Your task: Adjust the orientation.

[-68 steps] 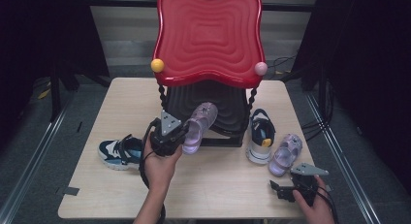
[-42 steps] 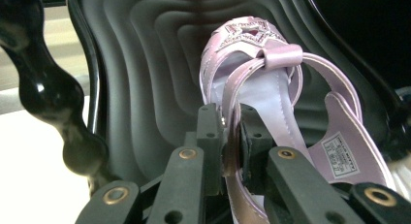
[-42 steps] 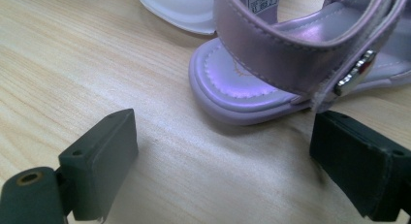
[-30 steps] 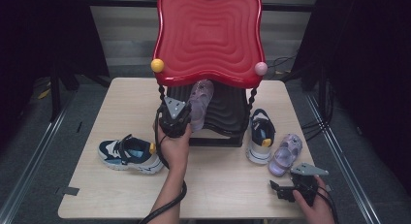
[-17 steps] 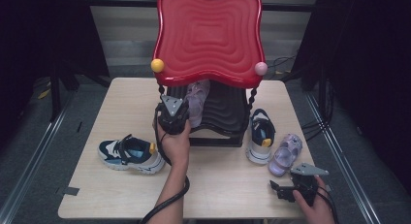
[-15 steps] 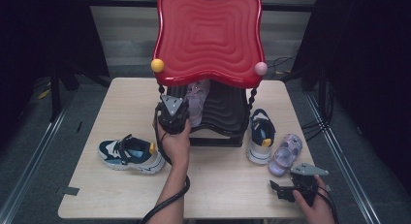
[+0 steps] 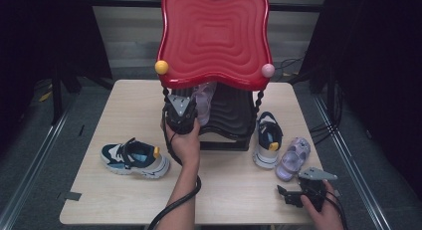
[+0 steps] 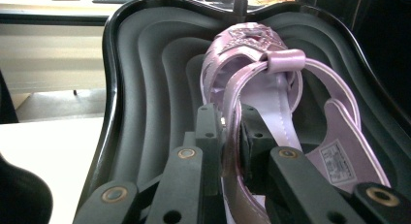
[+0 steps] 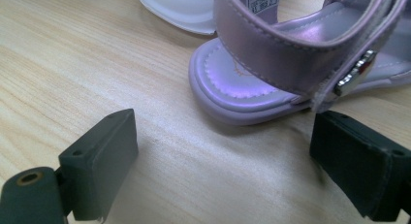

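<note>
We have the left gripper [image 7: 185, 104] up at the black tray [image 8: 145, 88] of the stand, under its red top [image 7: 215, 38], and its jaws are clamped tight on the side strap of a lilac sandal [image 8: 271, 107]. From the left gripper view the strap is pinched between the two black pads, and the sandal lies inside the ridged tray with its toe pointing towards the far wall. From above, that sandal [image 7: 204, 98] peeks out just under the front lip of the red top, beside a twisted post.

Down at the near right corner of the table [image 7: 124, 200] sits the right gripper [image 7: 284, 196]. Its jaws stand wide apart with nothing between them, resting low over the wood. Just ahead of them lies the second lilac sandal [image 9: 291, 64], flat on the table, its rounded end towards us and close to the right jaw, though we cannot tell if they touch. In the high view this sandal [image 7: 293, 158] lies at the right side of the table, touching or nearly touching a white and navy sneaker [image 7: 266, 138] beside the stand.

Over at the left side of the table a matching sneaker [image 7: 133, 158] lies on its own, well apart from the stand.
</note>
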Tool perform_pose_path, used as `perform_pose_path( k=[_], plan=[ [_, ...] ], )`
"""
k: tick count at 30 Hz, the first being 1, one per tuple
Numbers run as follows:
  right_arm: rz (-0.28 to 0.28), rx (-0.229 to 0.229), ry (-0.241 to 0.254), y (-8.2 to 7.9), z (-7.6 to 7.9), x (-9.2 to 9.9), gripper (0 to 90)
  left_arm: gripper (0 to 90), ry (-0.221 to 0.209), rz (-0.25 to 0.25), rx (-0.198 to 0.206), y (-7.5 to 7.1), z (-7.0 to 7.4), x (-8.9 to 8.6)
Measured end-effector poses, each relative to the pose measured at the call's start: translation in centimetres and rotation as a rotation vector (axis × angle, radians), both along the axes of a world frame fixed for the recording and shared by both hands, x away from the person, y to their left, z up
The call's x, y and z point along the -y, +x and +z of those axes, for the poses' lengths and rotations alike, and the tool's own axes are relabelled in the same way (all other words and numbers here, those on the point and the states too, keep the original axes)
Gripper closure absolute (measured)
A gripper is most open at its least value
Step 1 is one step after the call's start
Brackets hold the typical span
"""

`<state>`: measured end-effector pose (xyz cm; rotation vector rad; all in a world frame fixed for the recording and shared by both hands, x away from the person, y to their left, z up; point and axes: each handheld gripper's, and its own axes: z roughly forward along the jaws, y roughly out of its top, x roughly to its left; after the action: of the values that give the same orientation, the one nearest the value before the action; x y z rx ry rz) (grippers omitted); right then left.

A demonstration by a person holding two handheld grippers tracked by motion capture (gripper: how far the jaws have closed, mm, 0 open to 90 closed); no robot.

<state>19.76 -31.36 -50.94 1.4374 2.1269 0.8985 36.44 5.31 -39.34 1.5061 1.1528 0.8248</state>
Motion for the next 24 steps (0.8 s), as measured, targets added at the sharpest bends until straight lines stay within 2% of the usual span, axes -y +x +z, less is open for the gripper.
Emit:
perform_pose_path(
  k=[3, 5, 12, 19, 24],
  plan=[
    [0.001, 0.0, 0.001, 0.0, 0.0, 0.0, 9.5, 80.9, -0.007, 0.013, 0.004, 0.1, -0.1, 0.1],
    [0.0, 0.0, 0.0, 0.0, 0.0, 0.0, 9.5, 80.8, -0.027, 0.026, 0.011, 0.4, -0.1, 0.3],
    [0.002, 0.001, -0.001, 0.0, 0.0, 0.0, 9.5, 80.2, -0.037, 0.06, 0.019, 1.0, -0.4, 0.7],
    [0.001, -0.001, 0.001, 0.0, 0.0, 0.0, 9.5, 78.7, -0.001, 0.05, 0.016, 0.5, -0.9, 1.6],
    [0.001, 0.001, -0.001, 0.0, 0.0, 0.0, 9.5, 75.9, 0.002, 0.045, 0.003, -0.1, -1.0, 1.3]
  ],
)
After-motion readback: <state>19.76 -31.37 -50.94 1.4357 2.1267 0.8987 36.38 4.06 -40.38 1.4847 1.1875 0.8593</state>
